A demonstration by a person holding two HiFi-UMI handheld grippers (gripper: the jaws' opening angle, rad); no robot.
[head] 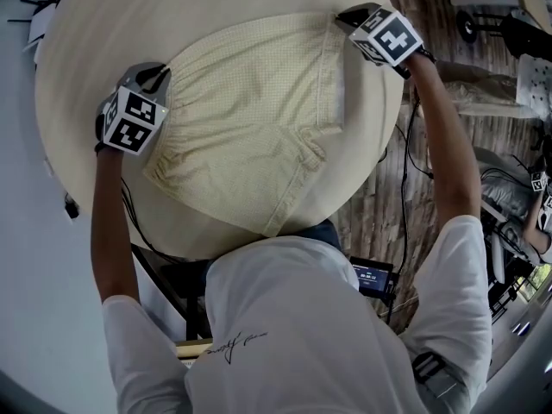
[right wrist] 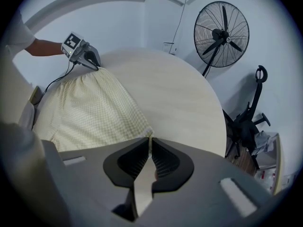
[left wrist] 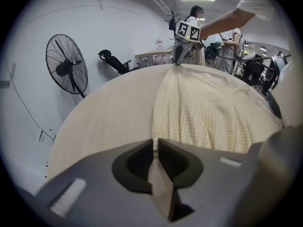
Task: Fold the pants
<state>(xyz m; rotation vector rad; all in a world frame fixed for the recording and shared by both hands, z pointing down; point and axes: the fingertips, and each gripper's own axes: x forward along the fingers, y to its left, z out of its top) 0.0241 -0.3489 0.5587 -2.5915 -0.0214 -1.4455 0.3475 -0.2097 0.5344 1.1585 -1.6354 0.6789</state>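
Round and pale, the wooden surface (head: 95, 41) stands in a white-walled room with a standing fan (left wrist: 66, 63). At its 9 o'clock the left hand-held gripper (head: 157, 78) is clamped on one corner of the yellow checked pants (head: 250, 119), which lie spread across the middle. At 1 o'clock the right hand-held gripper (head: 347, 17) pinches the opposite corner. The cloth looks thin, light and limp; it would likely sag and wrinkle unless held by corners or waistband. No label shows on it, and the script on the person's shirt (head: 285, 317) is unreadable.
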